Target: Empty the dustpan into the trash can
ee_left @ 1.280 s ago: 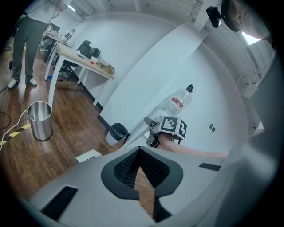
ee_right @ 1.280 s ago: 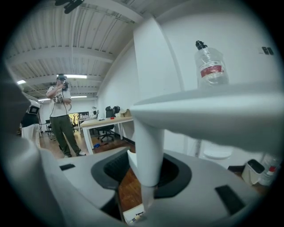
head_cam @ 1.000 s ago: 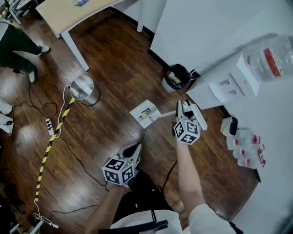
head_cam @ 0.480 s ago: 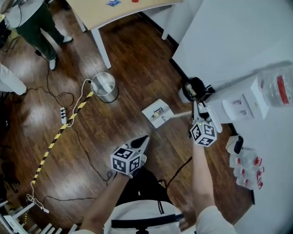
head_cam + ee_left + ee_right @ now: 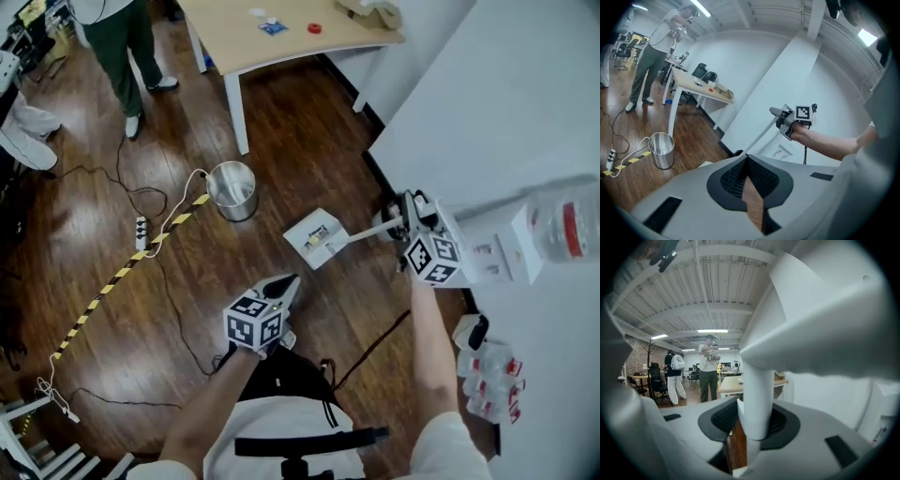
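Observation:
The white dustpan (image 5: 316, 238) holds a few small scraps and lies out over the wood floor between the two bins. Its long white handle (image 5: 367, 230) runs right into my right gripper (image 5: 410, 216). Those jaws are closing, with the pads pressed on the handle (image 5: 757, 399). A shiny steel trash can (image 5: 232, 190) stands open to the dustpan's upper left and also shows in the left gripper view (image 5: 662, 150). My left gripper (image 5: 286, 285) hovers below the dustpan, shut and holding nothing (image 5: 746, 161). A black bin (image 5: 386, 230) sits by the wall, mostly hidden behind my right gripper.
A wooden table (image 5: 281, 37) stands beyond the steel can, with a person (image 5: 122, 42) beside it. A power strip (image 5: 141, 232), loose cables and yellow-black tape (image 5: 112, 279) cross the floor at left. A water dispenser (image 5: 511, 253) stands against the white wall at right.
My right gripper has risen and carried the dustpan by its handle nearer the steel can. The left gripper moved a little up and forward, still shut.

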A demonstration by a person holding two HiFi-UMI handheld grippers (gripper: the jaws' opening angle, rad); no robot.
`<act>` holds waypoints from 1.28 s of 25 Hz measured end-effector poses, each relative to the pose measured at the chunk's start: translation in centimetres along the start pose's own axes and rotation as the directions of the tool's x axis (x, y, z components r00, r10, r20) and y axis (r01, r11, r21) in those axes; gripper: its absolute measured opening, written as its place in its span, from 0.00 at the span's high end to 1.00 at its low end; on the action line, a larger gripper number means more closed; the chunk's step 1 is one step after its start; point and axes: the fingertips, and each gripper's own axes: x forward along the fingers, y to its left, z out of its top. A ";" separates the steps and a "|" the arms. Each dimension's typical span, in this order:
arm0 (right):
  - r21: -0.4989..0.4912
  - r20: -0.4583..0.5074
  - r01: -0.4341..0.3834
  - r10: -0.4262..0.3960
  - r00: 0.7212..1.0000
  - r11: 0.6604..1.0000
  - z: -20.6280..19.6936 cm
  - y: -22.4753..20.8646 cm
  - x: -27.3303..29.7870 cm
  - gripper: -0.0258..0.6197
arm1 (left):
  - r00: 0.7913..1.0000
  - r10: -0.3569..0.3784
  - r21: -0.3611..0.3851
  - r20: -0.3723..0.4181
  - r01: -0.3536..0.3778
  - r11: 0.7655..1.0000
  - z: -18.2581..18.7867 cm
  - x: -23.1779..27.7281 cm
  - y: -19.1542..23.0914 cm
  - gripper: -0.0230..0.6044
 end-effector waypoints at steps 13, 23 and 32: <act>-0.090 -0.020 -0.222 0.221 0.975 0.971 8.9 11.0 9.3 0.76 | 0.996 0.056 -0.053 0.066 -0.053 0.997 7.8 -1.6 8.7 0.98; -0.134 -0.084 -0.365 0.356 0.931 0.922 16.3 15.1 15.2 0.76 | 0.987 0.101 -0.076 0.124 -0.092 0.993 14.5 -1.4 13.3 0.98; -0.231 -0.071 -0.544 0.543 0.836 0.807 21.5 21.5 19.8 0.77 | 0.950 0.228 -0.169 0.214 -0.194 0.966 17.0 -4.3 18.5 0.98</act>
